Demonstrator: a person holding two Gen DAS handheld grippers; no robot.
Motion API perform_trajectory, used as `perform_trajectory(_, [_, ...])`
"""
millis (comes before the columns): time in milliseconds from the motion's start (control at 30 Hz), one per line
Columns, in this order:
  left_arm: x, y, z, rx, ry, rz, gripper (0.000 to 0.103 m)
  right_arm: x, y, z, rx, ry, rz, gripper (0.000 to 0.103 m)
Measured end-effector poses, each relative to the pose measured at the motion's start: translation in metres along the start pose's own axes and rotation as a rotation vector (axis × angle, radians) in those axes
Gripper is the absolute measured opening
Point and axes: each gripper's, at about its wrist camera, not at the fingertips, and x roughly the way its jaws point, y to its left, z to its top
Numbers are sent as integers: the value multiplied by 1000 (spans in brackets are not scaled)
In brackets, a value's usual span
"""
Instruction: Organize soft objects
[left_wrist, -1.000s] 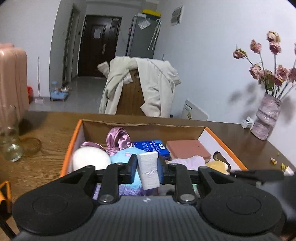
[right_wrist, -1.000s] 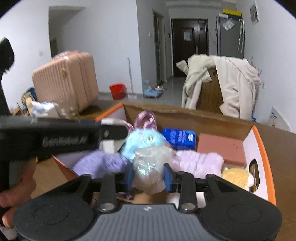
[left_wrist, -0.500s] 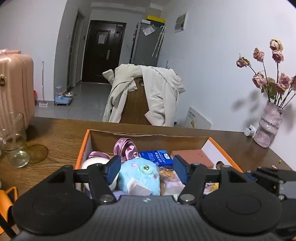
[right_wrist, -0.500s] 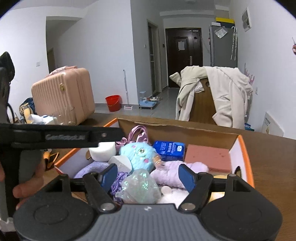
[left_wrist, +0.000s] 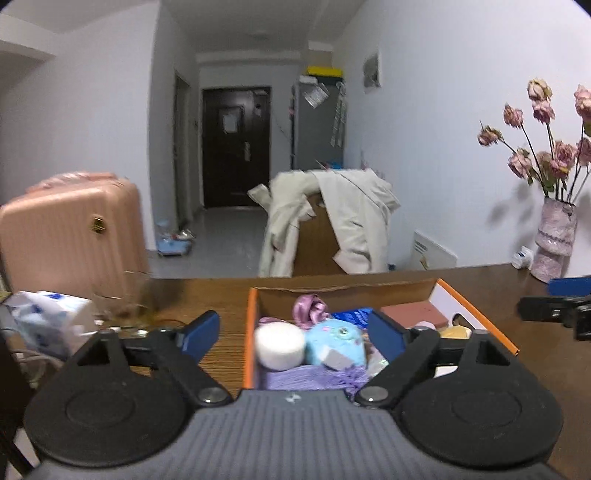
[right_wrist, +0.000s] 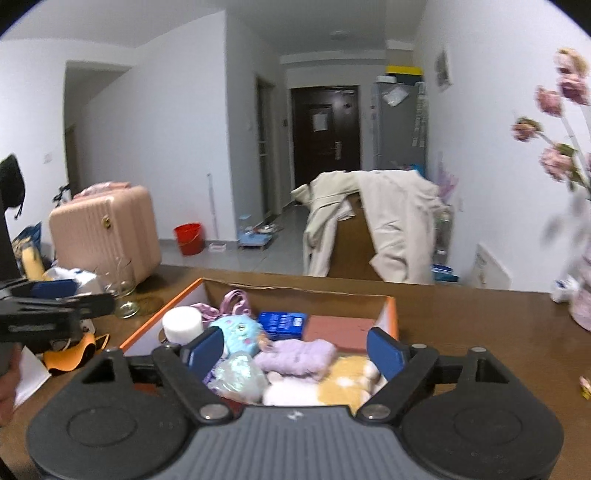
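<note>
Both hand-held grippers, left (left_wrist: 291, 334) and right (right_wrist: 295, 349), now gape empty, pulled back from the box (right_wrist: 390, 314); their earlier loads released.

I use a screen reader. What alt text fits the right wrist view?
Open, empty right gripper over a cardboard box of soft things: blue plush toy, purple cloth, white sponge. The box sits on a wooden table.

Orange-edged cardboard box (right_wrist: 390, 314), brown inside. White round sponge (right_wrist: 183, 325) ahead-left of right gripper (right_wrist: 294, 349), light-blue plush (right_wrist: 240, 334) spotted pink, blue packet (right_wrist: 282, 324), brick-red block (right_wrist: 338, 332), lilac towel (right_wrist: 295, 356), yellow-white plush (right_wrist: 347, 380). Dark wood-grain table (right_wrist: 461, 317).
</note>
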Motion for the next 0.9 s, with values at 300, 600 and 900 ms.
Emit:
perform_trajectory(300, [-76,4,-23,-4,-149,45,103,-80,5,-39,10,-233,-29,103])
perform_trajectory(600, [-125,5,-37,-36,-172,37,103,-119,22,-58,16,-250,-43,103])
perform_trajectory(900, [-162,-2,-60,-42,-174,15,103,-156,46,-86,-18,-251,-50,103])
